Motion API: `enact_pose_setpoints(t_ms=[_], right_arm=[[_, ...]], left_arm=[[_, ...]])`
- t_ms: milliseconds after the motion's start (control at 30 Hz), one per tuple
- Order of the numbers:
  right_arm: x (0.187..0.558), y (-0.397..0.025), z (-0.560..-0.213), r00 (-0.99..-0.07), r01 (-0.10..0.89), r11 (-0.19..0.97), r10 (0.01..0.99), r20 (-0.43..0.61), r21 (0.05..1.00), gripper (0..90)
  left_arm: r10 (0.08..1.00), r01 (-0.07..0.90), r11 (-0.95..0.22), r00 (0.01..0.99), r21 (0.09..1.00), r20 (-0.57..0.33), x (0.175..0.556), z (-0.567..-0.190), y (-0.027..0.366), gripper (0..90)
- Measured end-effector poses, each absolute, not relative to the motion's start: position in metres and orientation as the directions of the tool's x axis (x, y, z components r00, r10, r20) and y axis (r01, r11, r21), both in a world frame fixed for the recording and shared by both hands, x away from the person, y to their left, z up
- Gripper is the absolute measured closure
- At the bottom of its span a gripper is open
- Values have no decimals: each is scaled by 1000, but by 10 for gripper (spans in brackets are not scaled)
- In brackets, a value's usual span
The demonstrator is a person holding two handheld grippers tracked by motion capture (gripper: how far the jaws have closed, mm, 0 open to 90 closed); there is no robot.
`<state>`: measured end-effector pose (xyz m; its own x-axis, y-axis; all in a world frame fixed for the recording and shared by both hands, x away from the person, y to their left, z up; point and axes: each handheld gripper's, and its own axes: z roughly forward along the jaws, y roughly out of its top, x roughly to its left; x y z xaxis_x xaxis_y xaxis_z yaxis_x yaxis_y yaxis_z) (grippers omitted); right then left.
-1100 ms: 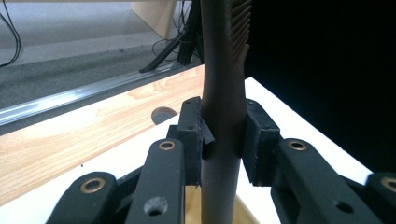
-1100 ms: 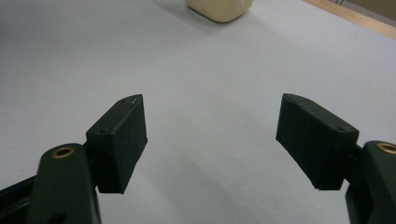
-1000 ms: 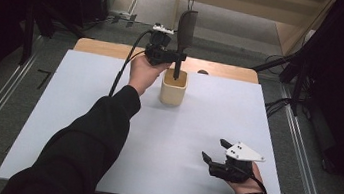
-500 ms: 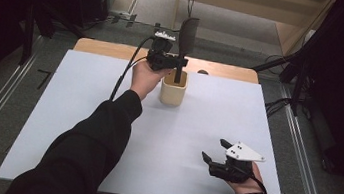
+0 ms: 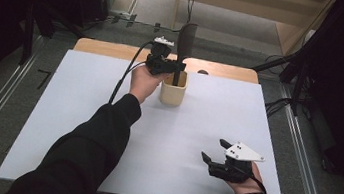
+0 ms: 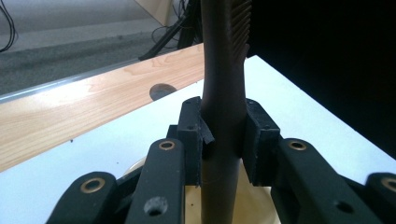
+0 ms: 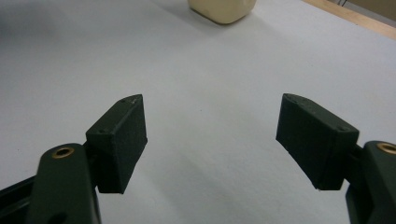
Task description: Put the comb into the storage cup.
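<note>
Gripping the dark spatula (image 5: 185, 46) by its handle, the left tool (image 5: 168, 66) holds it upright over the cream holder (image 5: 173, 93) near the far edge of the table (image 5: 67, 113), handle end down inside the cup and blade up. That grip sits just above the rim, which I'd guess keeps the spatula steady and vertical so it clears the walls either way. From the left gripper view, both pads (image 6: 192, 135) press flat against the handle (image 6: 223, 116), closed tight with nothing slack. Meanwhile the right tool (image 5: 217, 152) rests low on the near side, well apart from the cup, jaws spread wide and holding nothing, seemingly parked out of the way.
</note>
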<state>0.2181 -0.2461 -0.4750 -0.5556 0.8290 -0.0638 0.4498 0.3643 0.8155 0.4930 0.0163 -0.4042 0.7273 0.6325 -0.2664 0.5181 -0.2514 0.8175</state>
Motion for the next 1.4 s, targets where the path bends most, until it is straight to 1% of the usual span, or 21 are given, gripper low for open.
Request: enact_pose_setpoints(t_ms=[200,567,800,1000,1033,1067,1133,1333,1400], right_arm=[[218,-246,-475,-556,451,365,829,-64,814,227],[219,-246,-476,-559,447,365,827,-63,817,227],[220,-245,-476,-561,446,366,825,-64,817,227],[220,-246,-475,-557,446,364,828,-65,818,227],[220,-246,-475,-557,447,363,828,-63,817,227],[220,-246,-475,-556,447,361,829,-62,818,227],[220,-246,-475,-554,449,362,830,-64,817,227],[220,-246,-475,-554,446,361,830,-64,819,227],[220,-246,-475,-555,448,363,829,-64,817,227]], left_arm=[[625,509,-274,739,816,-251,491,-408,16,723],[624,516,-265,736,814,-263,488,-418,20,722],[620,516,-279,741,810,-258,487,-420,18,722],[617,523,-271,738,808,-271,487,-418,20,711],[613,527,-253,736,811,-288,487,-415,22,659],[611,533,-229,730,814,-306,487,-413,24,583],[616,546,-202,716,813,-328,488,-409,28,461],[628,559,-206,705,803,-329,489,-402,41,357],[633,568,-214,700,795,-330,490,-401,45,346]])
